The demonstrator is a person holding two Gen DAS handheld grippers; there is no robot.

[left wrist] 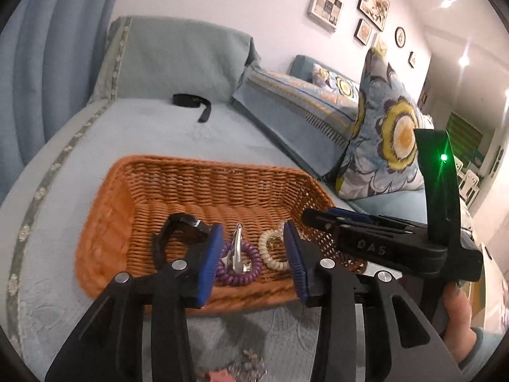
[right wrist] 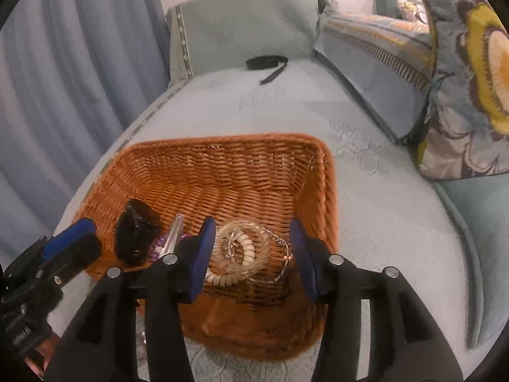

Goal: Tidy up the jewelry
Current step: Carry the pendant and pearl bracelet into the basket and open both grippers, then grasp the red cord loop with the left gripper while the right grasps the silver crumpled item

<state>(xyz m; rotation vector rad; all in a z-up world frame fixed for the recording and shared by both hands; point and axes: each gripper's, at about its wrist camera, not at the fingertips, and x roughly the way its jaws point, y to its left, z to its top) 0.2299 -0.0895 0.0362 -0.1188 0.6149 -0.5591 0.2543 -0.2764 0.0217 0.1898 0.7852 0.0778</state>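
An orange wicker basket (left wrist: pixel 203 178) (right wrist: pixel 222 165) sits on the blue-grey sofa cover. In it lie a black hair claw (left wrist: pixel 173 234) (right wrist: pixel 135 234), a purple coil tie (left wrist: pixel 238 267) (right wrist: pixel 159 243), a silver clip (left wrist: pixel 237 245) (right wrist: pixel 173 234), a cream coil tie (left wrist: pixel 270 250) (right wrist: pixel 245 248) and a thin silver chain (right wrist: pixel 280 248). My left gripper (left wrist: pixel 253 261) is open and empty over the basket's near edge. My right gripper (right wrist: pixel 249 254) is open and empty above the cream tie and chain; it also shows in the left wrist view (left wrist: pixel 321 215).
A black strap (left wrist: pixel 192 103) (right wrist: pixel 267 63) lies at the far end of the sofa. A floral cushion (left wrist: pixel 381 146) (right wrist: pixel 467 89) leans at the right. Blue curtains (right wrist: pixel 63 79) hang at the left. Small loose trinkets (left wrist: pixel 235 367) lie on the cover below the left gripper.
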